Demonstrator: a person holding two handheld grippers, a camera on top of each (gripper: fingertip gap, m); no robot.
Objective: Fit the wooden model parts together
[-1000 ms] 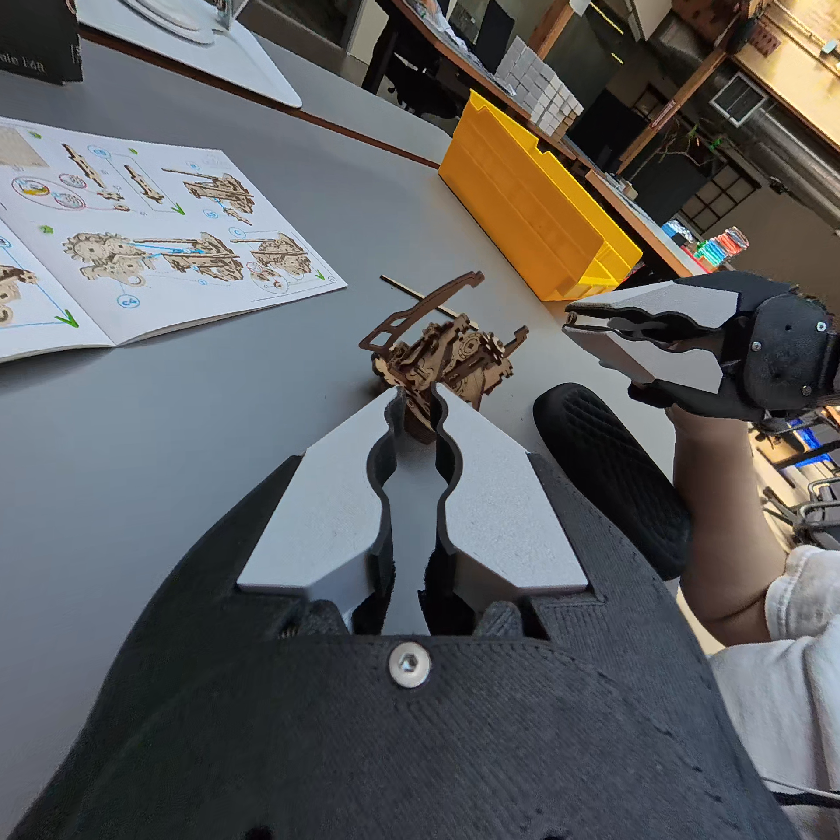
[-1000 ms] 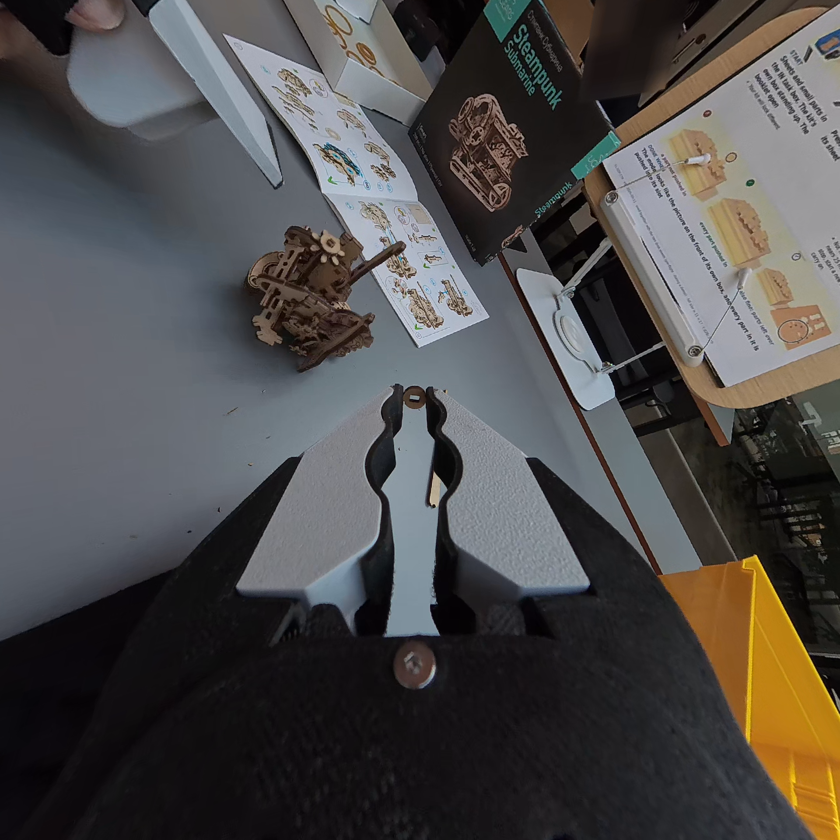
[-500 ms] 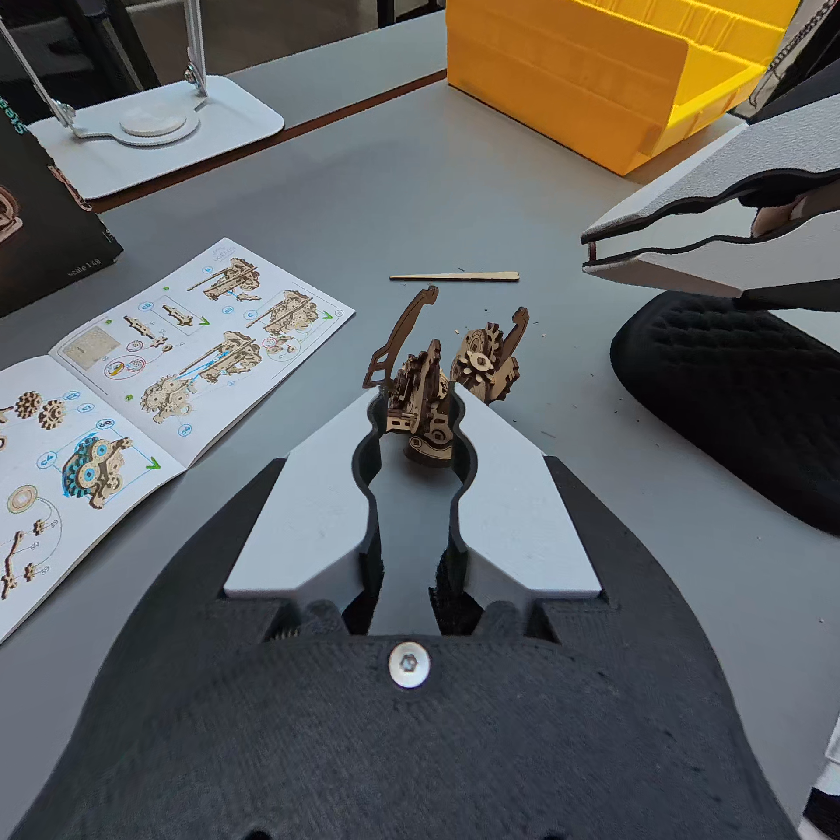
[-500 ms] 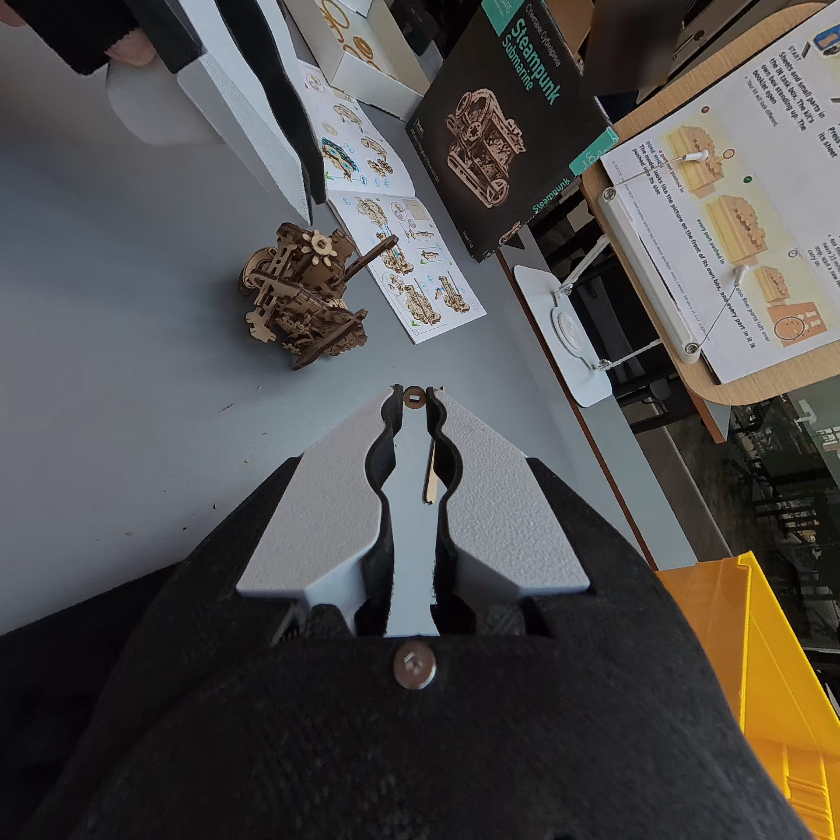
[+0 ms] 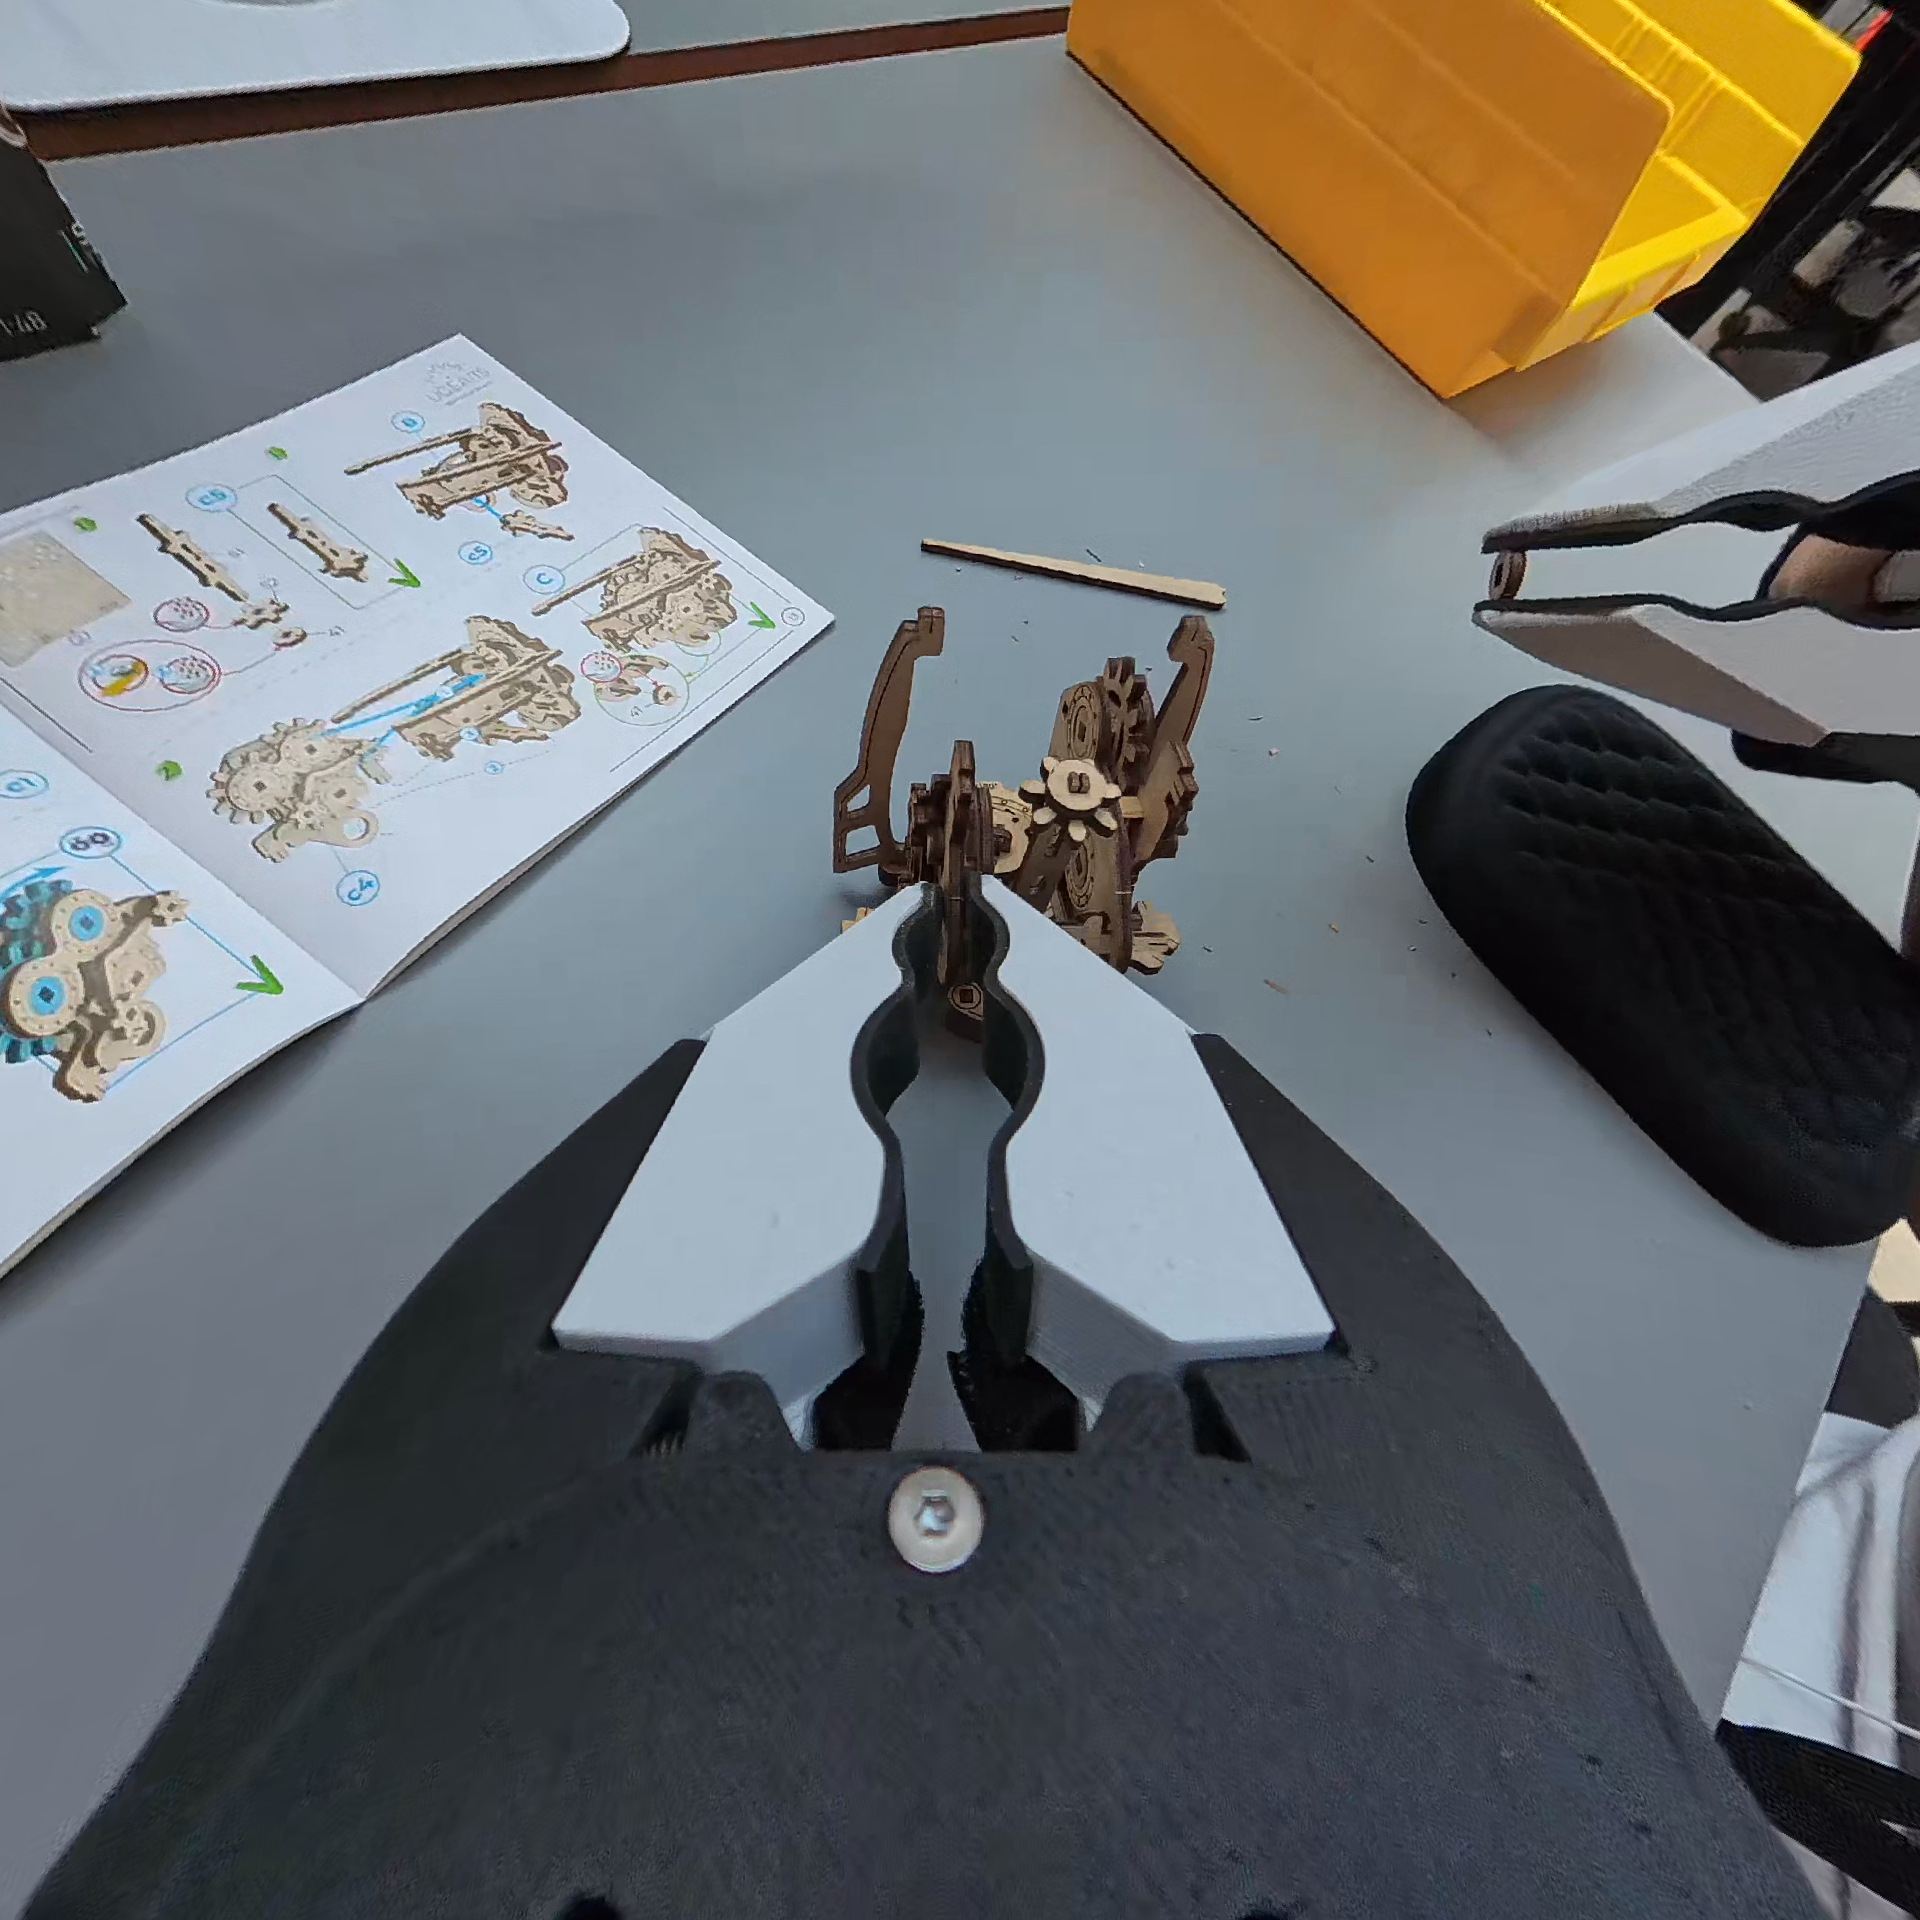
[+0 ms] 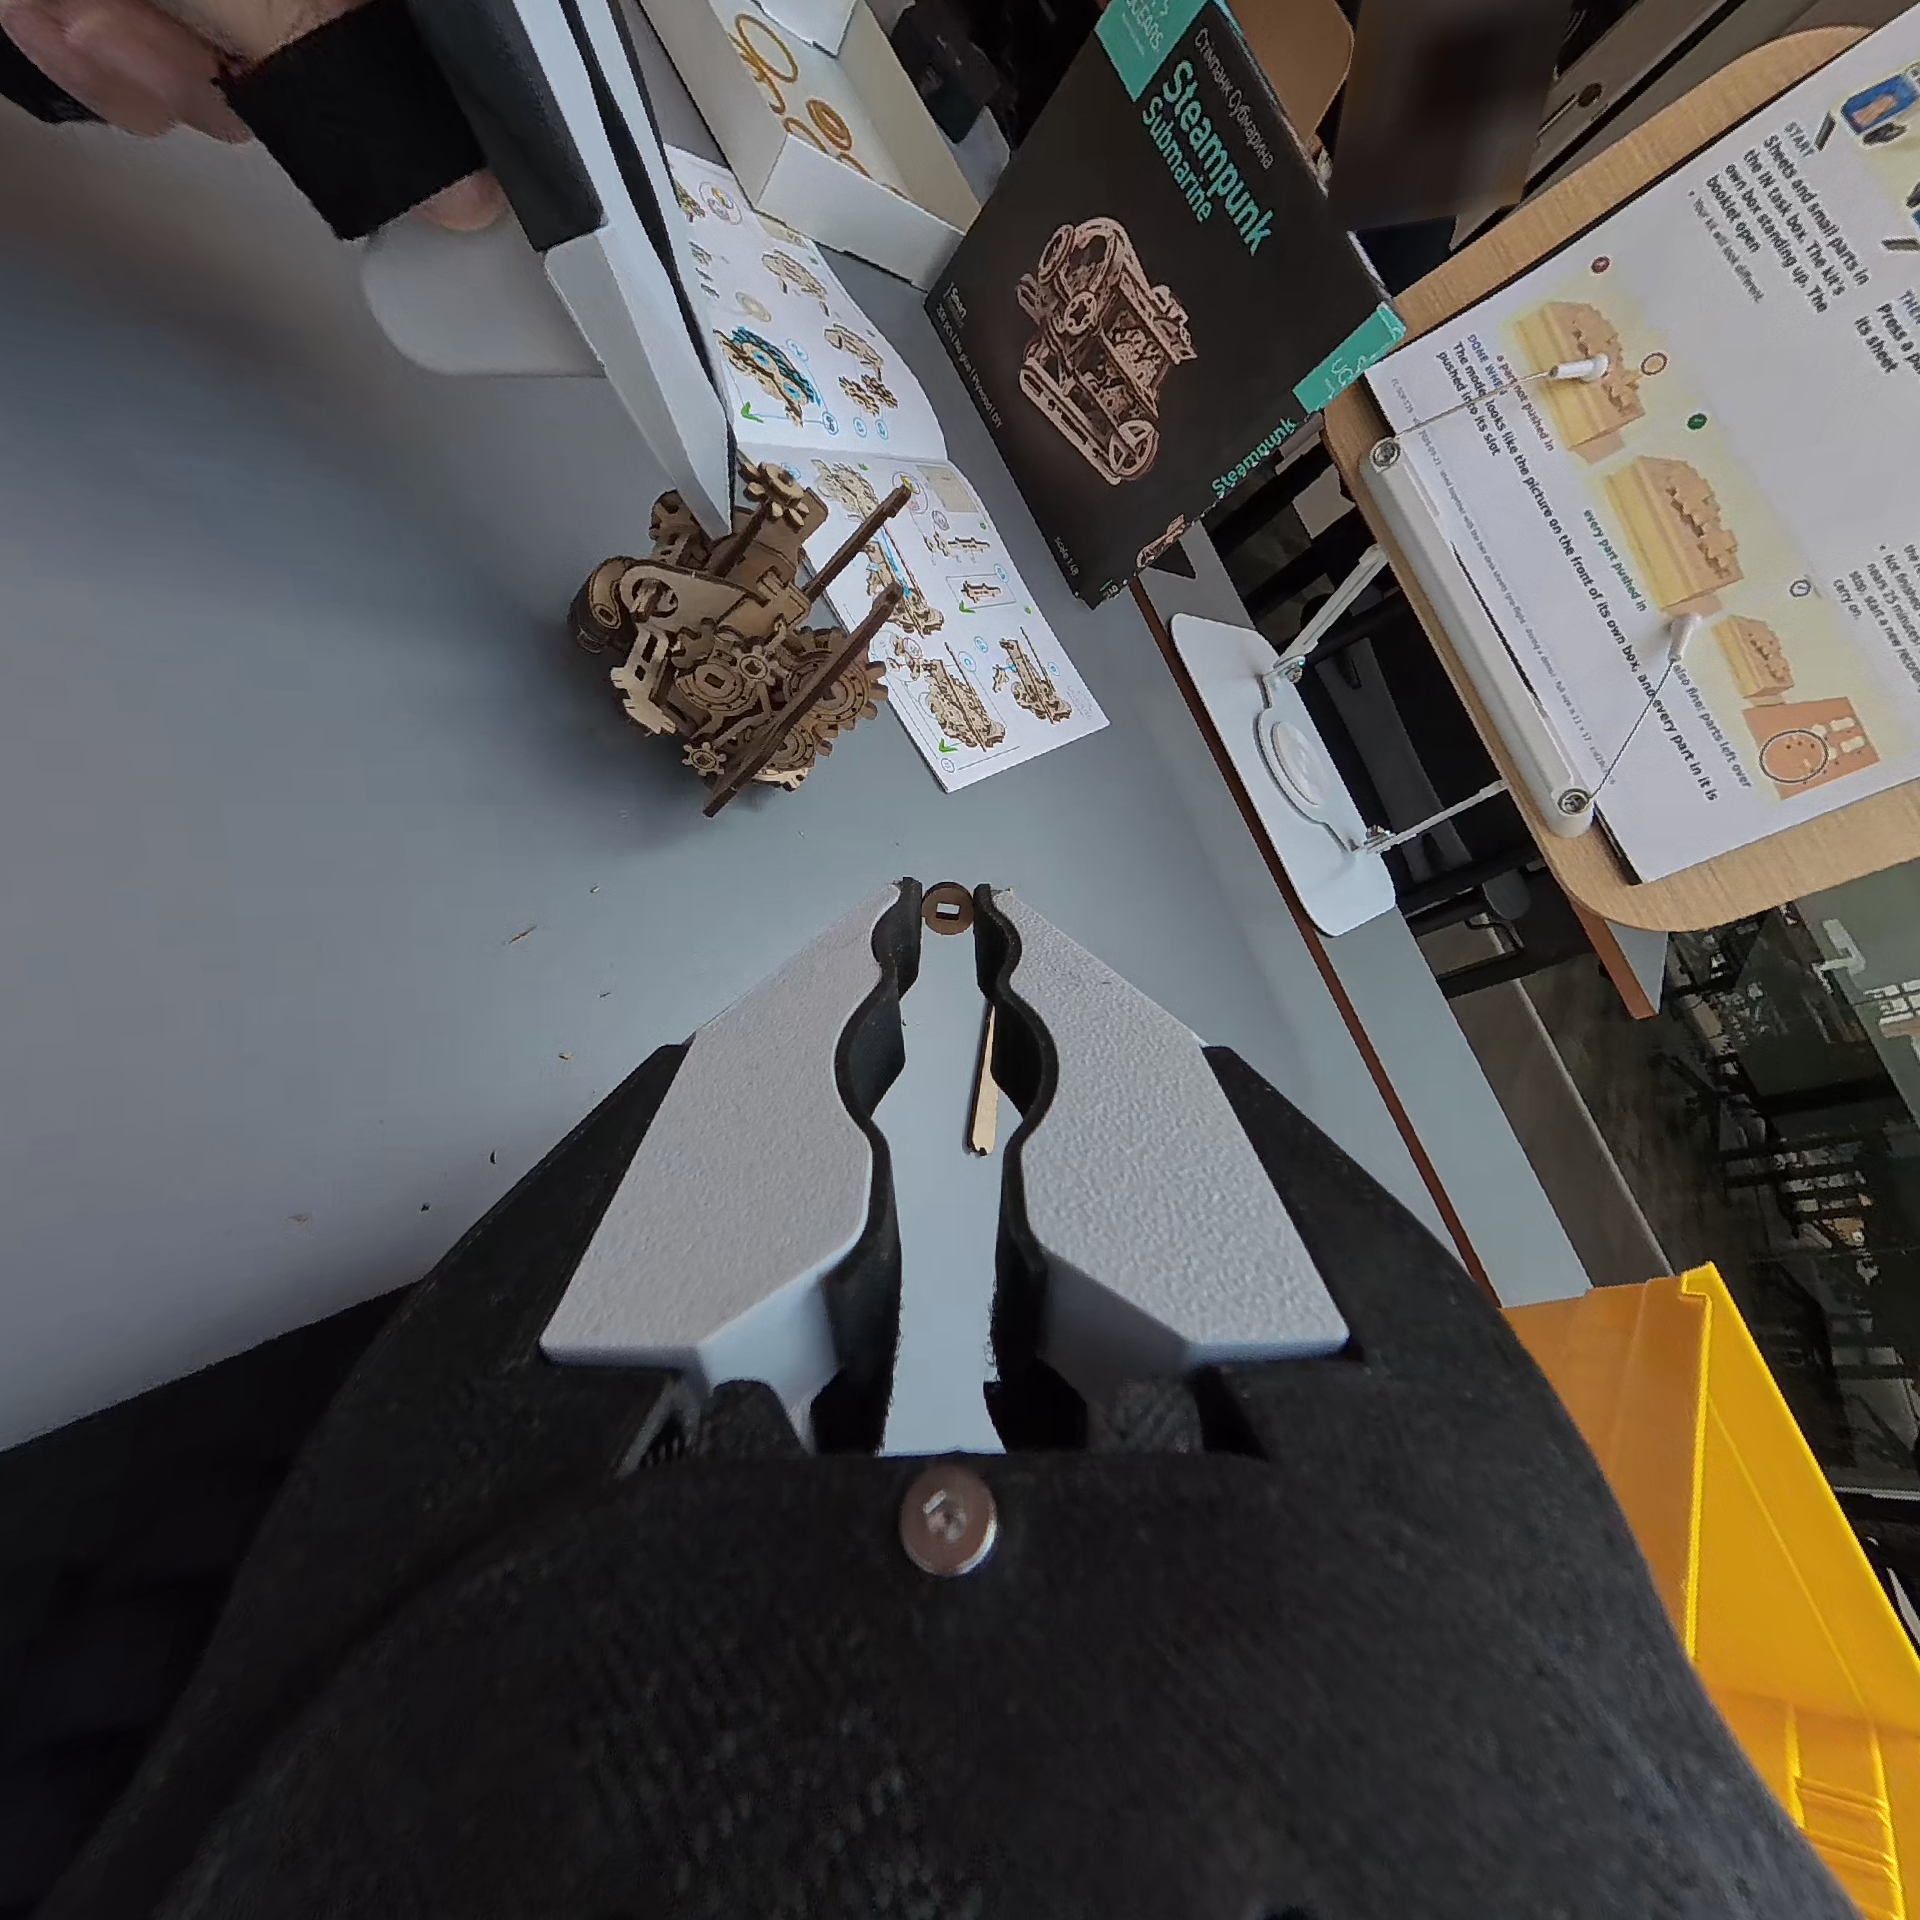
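— What is found ahead of the left claw (image 5: 953,896)?

— Its tips are blocked by the wooden model (image 5: 1023,821), which is pinched between them. Beyond the model, a thin wooden stick (image 5: 1073,571) is laid across the grey table (image 5: 727,270).

— And to the sides?

— The left is taken by an open booklet (image 5: 343,665). The right is narrowed by a black pad (image 5: 1662,956) and by the right claw (image 5: 1496,577), held above it with a small wooden ring (image 6: 947,910). Farther ahead to the right, passage is closed by a yellow bin (image 5: 1455,177).
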